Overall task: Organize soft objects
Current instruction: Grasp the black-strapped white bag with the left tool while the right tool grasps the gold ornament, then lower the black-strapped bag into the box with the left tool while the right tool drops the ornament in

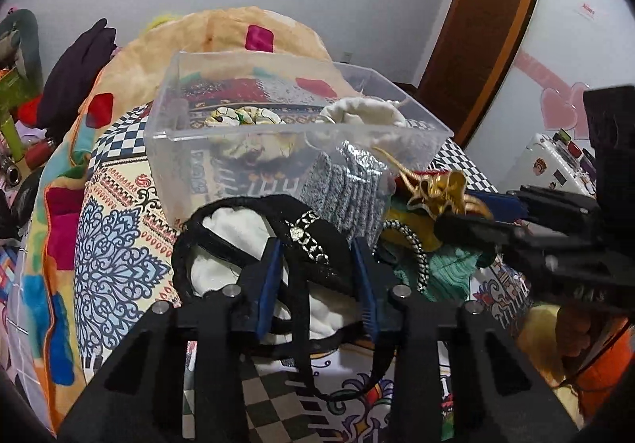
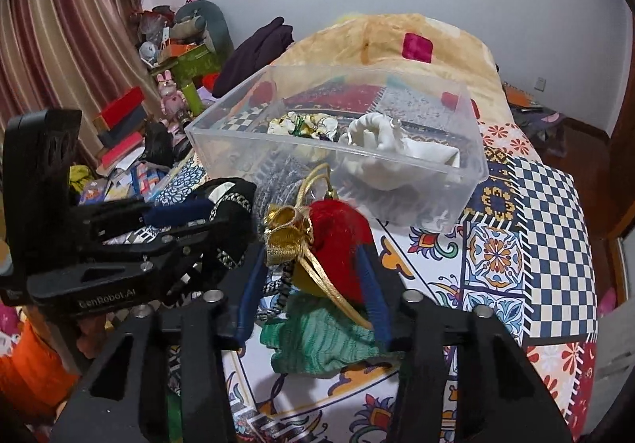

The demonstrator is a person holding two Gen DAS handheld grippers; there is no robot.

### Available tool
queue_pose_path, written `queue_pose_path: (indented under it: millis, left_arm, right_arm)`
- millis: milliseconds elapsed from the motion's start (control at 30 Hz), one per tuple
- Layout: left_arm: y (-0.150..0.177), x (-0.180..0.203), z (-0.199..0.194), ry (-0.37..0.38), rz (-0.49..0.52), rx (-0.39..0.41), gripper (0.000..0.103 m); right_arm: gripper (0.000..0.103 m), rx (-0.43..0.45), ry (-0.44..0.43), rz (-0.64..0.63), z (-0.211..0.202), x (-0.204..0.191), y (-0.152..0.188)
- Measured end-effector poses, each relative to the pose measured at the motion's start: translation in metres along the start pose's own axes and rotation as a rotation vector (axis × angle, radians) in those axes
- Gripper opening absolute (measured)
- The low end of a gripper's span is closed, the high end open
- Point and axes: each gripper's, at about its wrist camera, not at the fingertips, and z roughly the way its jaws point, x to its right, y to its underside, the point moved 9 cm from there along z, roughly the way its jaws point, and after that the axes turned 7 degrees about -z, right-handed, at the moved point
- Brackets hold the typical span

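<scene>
A clear plastic box (image 1: 190, 113) stands on the patterned bed; it also shows in the right wrist view (image 2: 472, 149). It holds a cream floral scrunchie (image 1: 242, 117) and a white cloth piece (image 1: 365, 111). My left gripper (image 1: 317, 244) is shut on a black headband with a rhinestone strip (image 1: 309, 240), above a white fluffy item (image 1: 234, 228). My right gripper (image 2: 313, 256) is shut on a red plush ball with a gold bow (image 2: 337, 228). Under it lie a green knit piece (image 2: 317, 339) and a black-and-white cord (image 2: 278, 290).
A grey knit item (image 1: 345, 189) leans against the box front. A folded orange blanket (image 2: 397, 34) lies behind the box. Cluttered boxes and toys (image 2: 174, 66) stand at the left by a curtain. A wooden door (image 1: 488, 6) is at the right.
</scene>
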Motion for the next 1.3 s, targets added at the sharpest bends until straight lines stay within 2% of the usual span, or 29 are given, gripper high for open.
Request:
queue_pose_path:
  millis: [167,233,467,967,1133,1300]
  left_arm:
    - [0.002,-0.001,-0.007,-0.011,0.003,0.016,0.015]
    - [-0.001,-0.003,-0.012,-0.011,0.002,0.029,0.013]
    - [-0.018,-0.002,-0.046,-0.015,0.002,0.112,0.013]
    - [-0.085,0.01,-0.112,-0.01,0.016,0.323,0.012]
    - [-0.116,0.013,-0.118,-0.028,0.03,0.381,0.012]
    - [-0.139,0.008,-0.106,-0.077,0.035,0.407,0.012]
  right_arm:
    - [0.021,0.03,-0.006,0.015,-0.01,0.002,-0.003]
    - [0.019,0.048,0.001,0.015,-0.015,0.003,-0.006]
    - [0.018,0.11,0.015,0.015,-0.036,0.005,-0.019]
    - [0.018,0.253,0.034,0.002,-0.069,0.012,-0.065]
    - [0.018,0.274,0.043,0.009,-0.065,0.019,-0.081]
    - [0.018,0.285,0.059,0.027,-0.055,0.029,-0.097]
